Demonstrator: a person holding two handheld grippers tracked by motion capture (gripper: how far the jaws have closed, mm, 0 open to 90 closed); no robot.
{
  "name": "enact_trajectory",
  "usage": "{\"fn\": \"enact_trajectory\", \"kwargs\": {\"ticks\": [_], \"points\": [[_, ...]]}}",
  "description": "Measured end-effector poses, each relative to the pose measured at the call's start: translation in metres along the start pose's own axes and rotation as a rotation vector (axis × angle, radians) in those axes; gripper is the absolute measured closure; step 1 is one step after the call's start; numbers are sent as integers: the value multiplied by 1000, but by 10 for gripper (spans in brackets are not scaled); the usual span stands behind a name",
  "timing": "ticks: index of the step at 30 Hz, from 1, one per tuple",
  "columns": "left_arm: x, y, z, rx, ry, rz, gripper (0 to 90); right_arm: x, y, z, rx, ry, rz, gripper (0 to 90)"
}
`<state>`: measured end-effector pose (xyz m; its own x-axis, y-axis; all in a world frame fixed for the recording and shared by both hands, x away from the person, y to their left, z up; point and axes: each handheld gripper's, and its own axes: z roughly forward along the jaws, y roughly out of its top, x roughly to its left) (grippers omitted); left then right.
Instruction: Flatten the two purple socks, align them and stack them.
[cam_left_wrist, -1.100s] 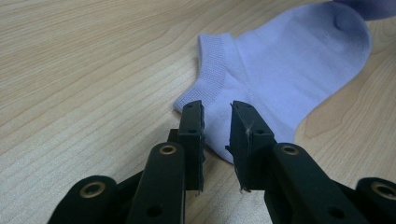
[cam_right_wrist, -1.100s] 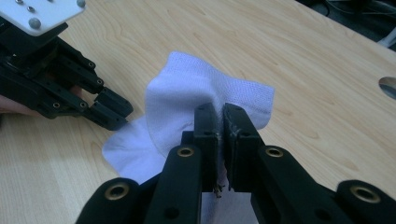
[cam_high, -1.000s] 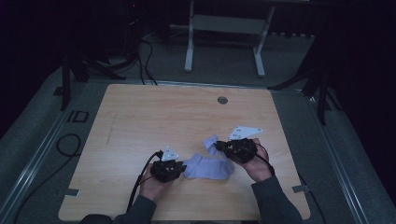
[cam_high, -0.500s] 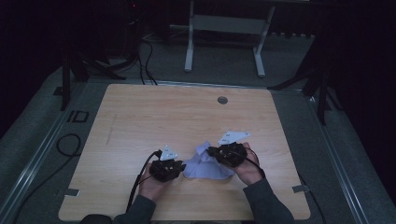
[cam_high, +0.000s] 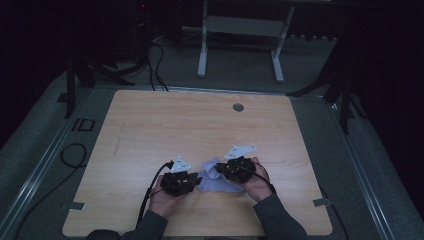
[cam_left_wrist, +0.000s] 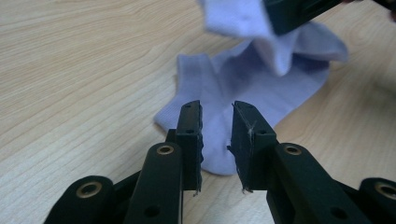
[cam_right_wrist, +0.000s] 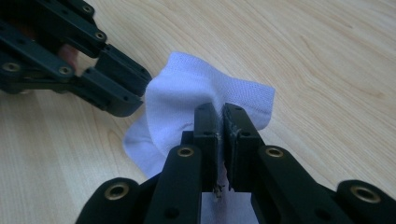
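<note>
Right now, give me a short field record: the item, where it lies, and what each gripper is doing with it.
item: pale lilac sock
place: near edge of the wooden table, between both hands
left gripper: jaws just opened a little, parted over the sock's near end, pads not pressing
right gripper: jaws pinched on a fold of the sock, lifting part of it
sock state: partly flat on the table, one part raised

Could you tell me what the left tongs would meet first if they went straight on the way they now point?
Most likely the pale lilac sock lying flat just ahead of the left tongs; its near edge already sits between their parted jaws.
</note>
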<state>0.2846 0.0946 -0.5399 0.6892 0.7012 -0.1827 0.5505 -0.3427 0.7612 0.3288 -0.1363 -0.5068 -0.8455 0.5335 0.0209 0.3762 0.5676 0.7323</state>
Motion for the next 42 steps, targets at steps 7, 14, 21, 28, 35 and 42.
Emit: {"fn": "enact_trajectory", "kwargs": {"ticks": [7, 14, 21, 28, 35, 42], "points": [[-8, 4, -1, -7, -51, 19, 702, 4, 0, 6, 4, -5, 5, 844], [-11, 5, 3, -10, -71, 8, 672, 7, -1, 10, 6, 2, 5, 843], [-12, 6, 9, -2, -41, 11, 784, 11, -1, 12, 9, 17, -4, 843], [-10, 6, 7, -3, -30, 0, 884, 12, -1, 11, 4, 37, -10, 732], [-9, 6, 7, -3, -25, -7, 884, 4, -3, -15, -84, 27, 25, 600], [-7, 6, 5, -3, -17, -15, 885, -10, -41, -41, -65, -105, 92, 835]]}}
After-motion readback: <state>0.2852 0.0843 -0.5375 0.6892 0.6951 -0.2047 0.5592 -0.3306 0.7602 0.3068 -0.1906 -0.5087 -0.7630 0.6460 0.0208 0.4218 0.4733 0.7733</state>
